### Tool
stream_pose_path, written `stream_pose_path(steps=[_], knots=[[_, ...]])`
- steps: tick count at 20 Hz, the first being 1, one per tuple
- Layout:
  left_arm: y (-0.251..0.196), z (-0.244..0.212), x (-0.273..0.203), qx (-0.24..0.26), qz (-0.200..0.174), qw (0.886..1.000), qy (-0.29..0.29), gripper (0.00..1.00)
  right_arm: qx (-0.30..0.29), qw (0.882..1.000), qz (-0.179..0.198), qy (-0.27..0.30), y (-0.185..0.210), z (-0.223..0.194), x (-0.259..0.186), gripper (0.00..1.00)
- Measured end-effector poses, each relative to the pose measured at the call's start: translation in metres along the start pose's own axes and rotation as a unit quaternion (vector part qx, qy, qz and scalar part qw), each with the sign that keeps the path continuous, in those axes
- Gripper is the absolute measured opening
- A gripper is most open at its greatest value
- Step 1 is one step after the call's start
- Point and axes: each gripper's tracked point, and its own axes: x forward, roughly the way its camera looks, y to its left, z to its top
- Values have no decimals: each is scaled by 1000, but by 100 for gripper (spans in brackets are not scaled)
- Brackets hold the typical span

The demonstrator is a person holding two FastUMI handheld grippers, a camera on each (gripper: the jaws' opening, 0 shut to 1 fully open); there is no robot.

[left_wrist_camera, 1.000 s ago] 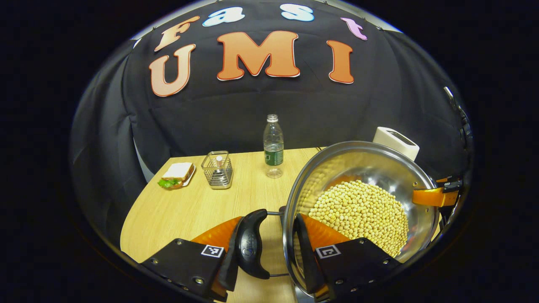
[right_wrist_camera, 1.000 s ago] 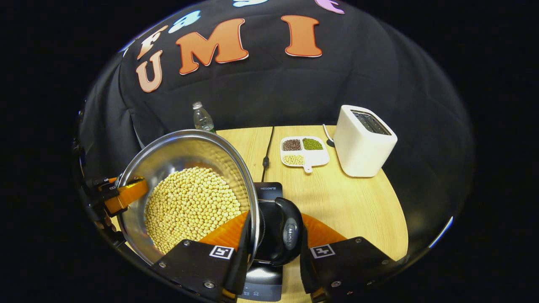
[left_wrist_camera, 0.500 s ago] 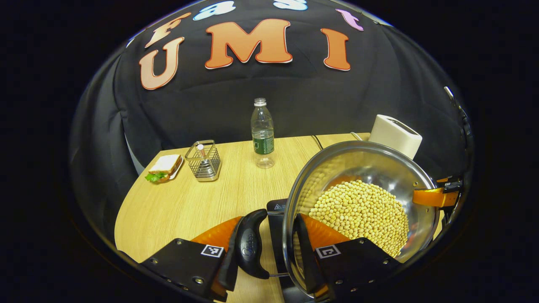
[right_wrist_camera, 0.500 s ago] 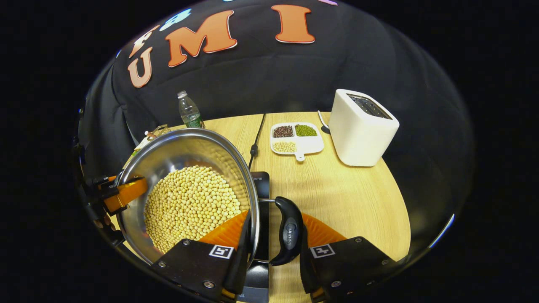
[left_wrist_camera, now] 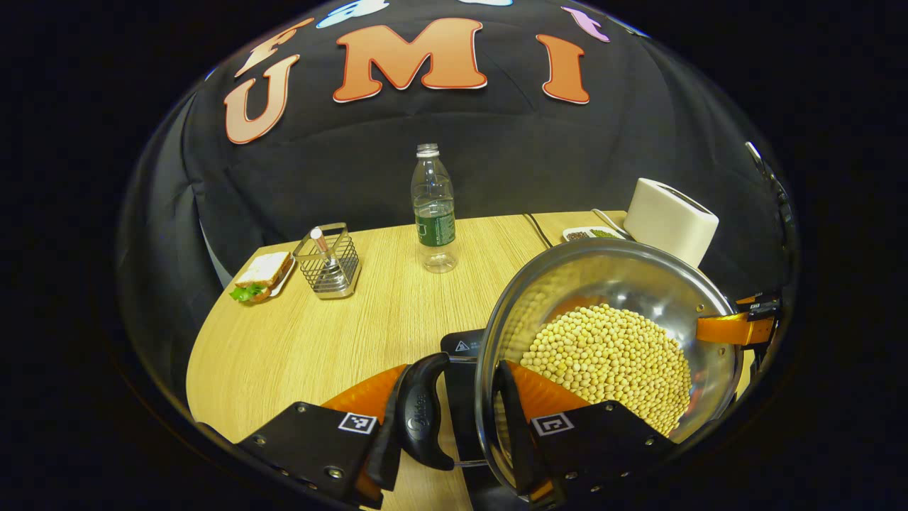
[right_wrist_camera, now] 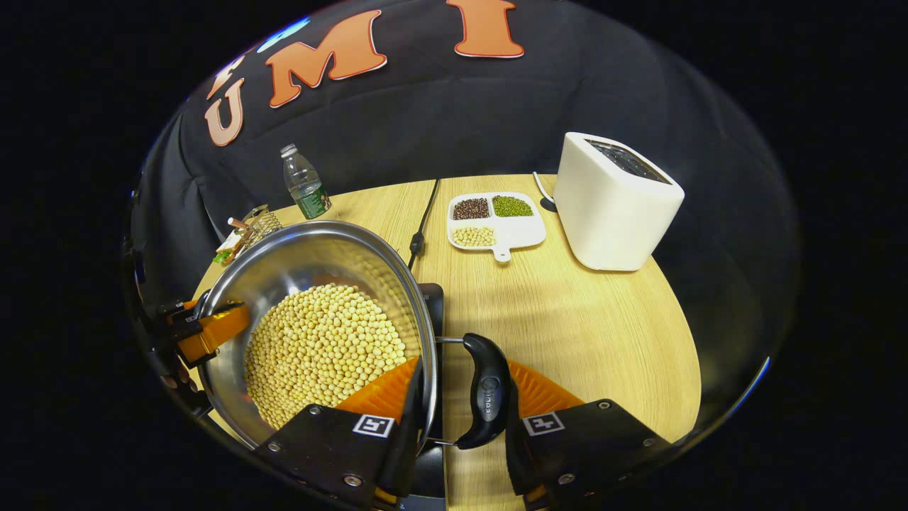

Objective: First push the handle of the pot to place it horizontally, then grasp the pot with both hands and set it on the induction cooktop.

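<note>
Steel pot [left_wrist_camera: 610, 284] full of pale beans [left_wrist_camera: 610, 362] is gripped on 2 sides, over the black induction cooktop [left_wrist_camera: 461, 348]; whether it touches the cooktop can't be told. Left gripper [left_wrist_camera: 447, 415] is closed down over the pot's left side handle [left_wrist_camera: 418, 411]: 1 finger is outside the black handle grip, the other inside the pot wall, so handle and rim sit pinched between them. Right gripper [right_wrist_camera: 460, 408] does the same on the right side handle [right_wrist_camera: 486, 390], 1 finger inside the rim, 1 outside the grip. In the right gripper view the cooktop [right_wrist_camera: 431, 298] pokes out just behind the pot [right_wrist_camera: 298, 262], its cable [right_wrist_camera: 420, 227] running back across the wooden table [right_wrist_camera: 589, 333]. On the table: white toaster [right_wrist_camera: 613, 202], divided dish of grains [right_wrist_camera: 495, 220], water bottle [left_wrist_camera: 434, 209], wire holder [left_wrist_camera: 328, 259], sandwich on plate [left_wrist_camera: 262, 275]. All well apart from the pot.
</note>
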Motion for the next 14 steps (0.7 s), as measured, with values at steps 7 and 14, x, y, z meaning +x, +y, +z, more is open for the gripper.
stream_pose_path(steps=[7,14], knots=[[6,-10,12,-20,-11,1000,14,64,3,1000,-1,-2,0,19,-7,54],[8,-8,4,-35,4,999,2,71,18,1000,9,-20,-6,18,-13,68]])
